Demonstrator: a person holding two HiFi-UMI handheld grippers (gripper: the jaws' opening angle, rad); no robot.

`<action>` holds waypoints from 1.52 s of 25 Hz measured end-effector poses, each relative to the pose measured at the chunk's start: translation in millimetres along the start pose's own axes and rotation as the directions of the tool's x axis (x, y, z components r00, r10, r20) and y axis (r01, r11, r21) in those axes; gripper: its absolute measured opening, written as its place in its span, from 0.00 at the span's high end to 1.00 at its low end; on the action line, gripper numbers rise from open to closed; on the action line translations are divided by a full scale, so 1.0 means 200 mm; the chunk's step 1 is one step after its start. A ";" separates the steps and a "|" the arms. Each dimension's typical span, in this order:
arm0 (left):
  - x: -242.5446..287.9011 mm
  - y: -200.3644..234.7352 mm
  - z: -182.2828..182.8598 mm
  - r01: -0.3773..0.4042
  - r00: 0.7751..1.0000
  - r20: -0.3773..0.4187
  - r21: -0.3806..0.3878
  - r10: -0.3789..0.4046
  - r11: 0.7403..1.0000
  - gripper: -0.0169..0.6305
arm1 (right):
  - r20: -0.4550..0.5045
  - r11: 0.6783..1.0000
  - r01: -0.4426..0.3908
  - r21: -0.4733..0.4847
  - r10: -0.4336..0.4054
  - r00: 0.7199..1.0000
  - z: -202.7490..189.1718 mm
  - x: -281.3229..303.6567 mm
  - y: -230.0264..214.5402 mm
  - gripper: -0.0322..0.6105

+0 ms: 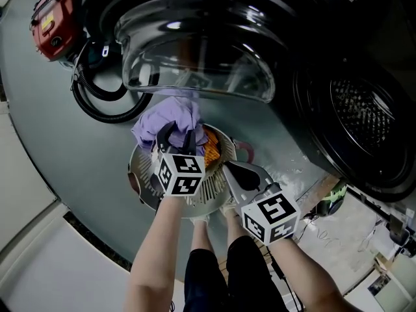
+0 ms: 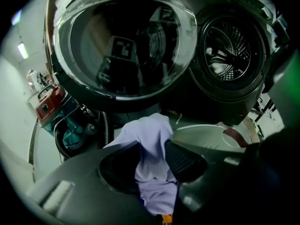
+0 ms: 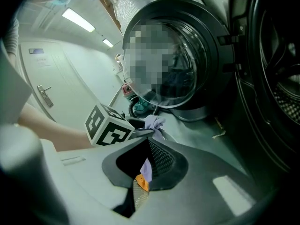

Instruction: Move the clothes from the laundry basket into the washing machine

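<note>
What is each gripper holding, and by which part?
Left gripper jaws pinch the purple garment by a bunched middle fold. Right gripper jaws are shut, nothing visibly held.

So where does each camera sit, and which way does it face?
Head view: on the person's head, looking steeply down at the laundry basket; both forearms, the legs, the left gripper and right gripper show.
Left gripper view: on that gripper, facing the washing machine's open door and drum; its jaws clamp a lavender garment.
Right gripper view: on the right gripper, facing the door; the left forearm and marker cube show.
Shared: the lavender garment appears in all three.
</note>
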State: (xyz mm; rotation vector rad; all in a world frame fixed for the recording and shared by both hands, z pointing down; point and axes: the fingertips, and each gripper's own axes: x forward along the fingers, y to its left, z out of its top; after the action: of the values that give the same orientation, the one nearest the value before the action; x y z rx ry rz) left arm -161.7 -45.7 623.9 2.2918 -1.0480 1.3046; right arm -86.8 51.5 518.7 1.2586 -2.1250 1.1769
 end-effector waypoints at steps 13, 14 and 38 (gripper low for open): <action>-0.36 0.00 0.03 0.157 0.986 0.070 -0.136 -0.149 0.978 0.86 | 0.048 0.999 0.050 -0.002 -0.049 0.998 0.13 -0.15 0.04 0.91; -0.40 -0.01 0.04 0.165 0.985 0.073 -0.135 -0.157 0.977 0.86 | 0.052 0.999 0.053 -0.008 -0.053 0.997 0.15 -0.16 0.05 0.91; -1.50 -0.30 0.86 0.501 0.835 0.342 -0.147 -0.432 0.853 0.86 | 0.072 0.989 0.145 0.018 -0.146 0.987 0.28 -0.68 0.39 0.40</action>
State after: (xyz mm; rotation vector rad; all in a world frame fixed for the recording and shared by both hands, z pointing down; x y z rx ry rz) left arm -108.1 29.5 285.7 2.3951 -0.6037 0.6212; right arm -79.5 92.9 358.1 1.4567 -2.0403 1.0992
